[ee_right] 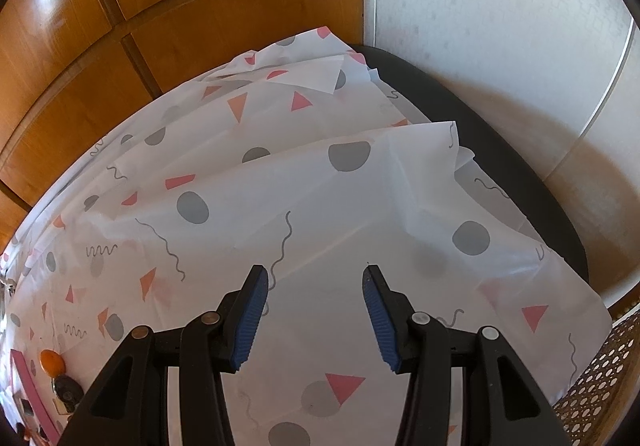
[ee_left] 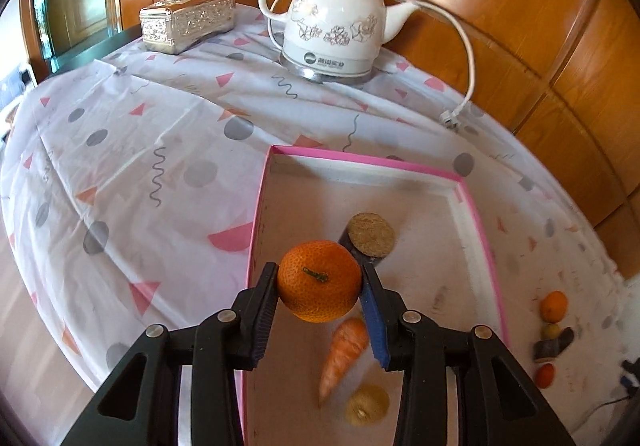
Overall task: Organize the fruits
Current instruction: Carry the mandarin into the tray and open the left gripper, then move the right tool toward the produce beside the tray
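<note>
Two grippers are working over a table w/ a patterned cloth [ee_left: 132, 165]. Left gripper [ee_left: 320, 280] is pinching an orange [ee_left: 319, 280] between its pads, one on each side, and is holding it above the pink-rimmed tray [ee_left: 476, 213], near the tray's left wall. Stem end of the orange is facing the camera. Lying in the tray beneath: a carrot [ee_left: 343, 354] pointing toward the near end, a round brown slice [ee_left: 371, 234] further back, and a yellowish round piece [ee_left: 367, 404] near the bottom. Outside the tray on the right, a few small fruits are sitting on the cloth, incl. a small orange [ee_left: 554, 306]. At the back, a white kettle [ee_left: 332, 25] and a silver tissue box [ee_left: 188, 19] are standing apart. Right gripper [ee_right: 315, 280] is hovering over bare cloth, jaws spread wide, nothing between them.
</note>
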`<move>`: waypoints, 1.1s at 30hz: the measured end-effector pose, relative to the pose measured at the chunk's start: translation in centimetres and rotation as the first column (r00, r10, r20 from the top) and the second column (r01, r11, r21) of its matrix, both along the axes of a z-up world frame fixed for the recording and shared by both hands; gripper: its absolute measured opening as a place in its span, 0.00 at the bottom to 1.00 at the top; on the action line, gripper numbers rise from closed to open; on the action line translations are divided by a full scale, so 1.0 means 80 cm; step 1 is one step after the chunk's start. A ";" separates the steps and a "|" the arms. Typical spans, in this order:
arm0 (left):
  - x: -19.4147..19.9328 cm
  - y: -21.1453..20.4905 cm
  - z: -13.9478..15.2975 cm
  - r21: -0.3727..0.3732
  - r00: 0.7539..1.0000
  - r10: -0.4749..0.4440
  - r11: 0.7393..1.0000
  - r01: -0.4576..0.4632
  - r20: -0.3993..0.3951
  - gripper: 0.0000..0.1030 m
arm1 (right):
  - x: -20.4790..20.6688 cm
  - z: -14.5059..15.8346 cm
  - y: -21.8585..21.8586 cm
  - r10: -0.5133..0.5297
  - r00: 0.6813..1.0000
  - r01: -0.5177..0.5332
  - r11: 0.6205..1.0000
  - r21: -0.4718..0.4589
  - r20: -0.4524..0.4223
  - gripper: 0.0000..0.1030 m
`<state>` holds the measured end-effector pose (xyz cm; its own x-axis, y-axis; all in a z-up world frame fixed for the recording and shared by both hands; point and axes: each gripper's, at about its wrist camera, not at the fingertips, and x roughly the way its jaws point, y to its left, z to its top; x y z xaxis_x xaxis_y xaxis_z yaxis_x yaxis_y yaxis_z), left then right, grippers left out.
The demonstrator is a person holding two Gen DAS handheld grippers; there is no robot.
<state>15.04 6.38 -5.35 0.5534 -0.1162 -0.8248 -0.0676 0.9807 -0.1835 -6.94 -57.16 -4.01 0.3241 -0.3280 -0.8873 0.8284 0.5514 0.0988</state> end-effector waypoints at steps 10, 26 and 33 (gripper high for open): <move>-0.027 -0.008 0.009 0.055 1.000 0.022 0.998 -0.023 0.019 0.58 | 0.002 0.000 0.000 0.012 1.000 -0.012 1.000 0.000 0.000 0.48; -0.105 -0.040 0.023 0.058 0.998 -0.046 0.997 0.044 0.041 0.77 | 0.015 0.012 0.019 0.114 0.992 -0.113 0.993 -0.015 0.046 0.48; -0.124 -0.045 0.020 0.042 0.998 -0.048 0.998 0.047 0.027 0.81 | 0.026 0.017 0.035 0.192 0.980 -0.190 0.981 -0.041 0.053 0.48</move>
